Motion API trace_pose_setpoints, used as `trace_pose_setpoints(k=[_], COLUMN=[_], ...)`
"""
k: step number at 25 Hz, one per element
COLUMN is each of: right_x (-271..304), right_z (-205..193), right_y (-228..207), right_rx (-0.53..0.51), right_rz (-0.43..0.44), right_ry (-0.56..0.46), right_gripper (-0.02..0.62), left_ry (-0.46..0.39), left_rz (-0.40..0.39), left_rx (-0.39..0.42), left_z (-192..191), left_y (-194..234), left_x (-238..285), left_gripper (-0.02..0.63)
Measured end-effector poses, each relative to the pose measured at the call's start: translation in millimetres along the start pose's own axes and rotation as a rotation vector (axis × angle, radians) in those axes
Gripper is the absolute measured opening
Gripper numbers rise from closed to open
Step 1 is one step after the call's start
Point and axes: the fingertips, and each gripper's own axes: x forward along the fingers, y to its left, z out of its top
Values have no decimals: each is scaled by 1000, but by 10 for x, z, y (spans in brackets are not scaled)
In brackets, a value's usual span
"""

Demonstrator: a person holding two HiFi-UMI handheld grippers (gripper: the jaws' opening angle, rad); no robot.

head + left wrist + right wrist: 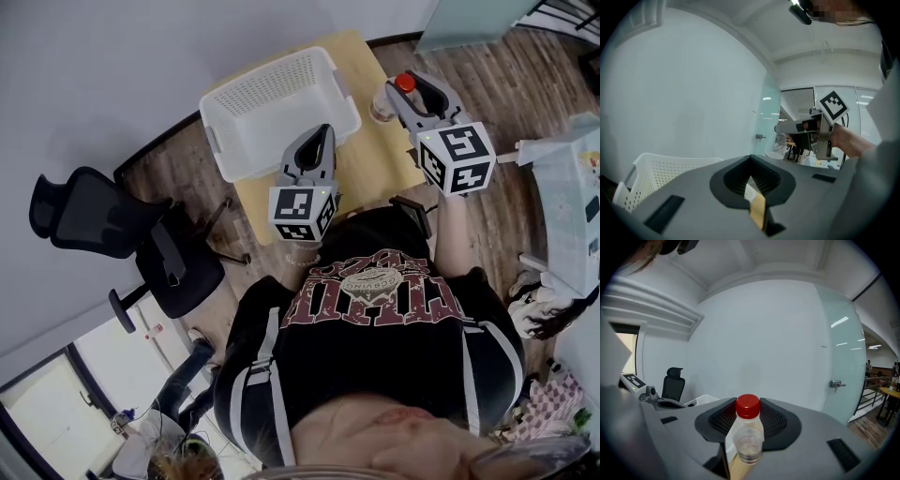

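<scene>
Your right gripper (401, 97) has its jaws clamped on the clear, red-capped bottle (749, 433), upright over the far edge of the wooden counter (367, 161). Your left gripper (324, 131) hangs empty, jaws pressed together, just beside the white basket (281, 150).

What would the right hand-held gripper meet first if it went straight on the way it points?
The red-capped bottle, which is already between the jaws of the right hand-held gripper. Beyond it there is probably only the white wall.
</scene>
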Motion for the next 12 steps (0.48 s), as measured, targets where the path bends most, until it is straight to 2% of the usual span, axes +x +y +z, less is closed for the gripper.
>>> trace_pose_setpoints(k=[12], right_x=[76], right_z=[-358], right_y=[-86], right_rx=[37], right_rz=[9], right_ry=[57], right_gripper=[164], left_ry=[18], left_rz=[7], left_rx=[6], left_z=[-60], left_y=[-51], left_x=[24], left_gripper=[46])
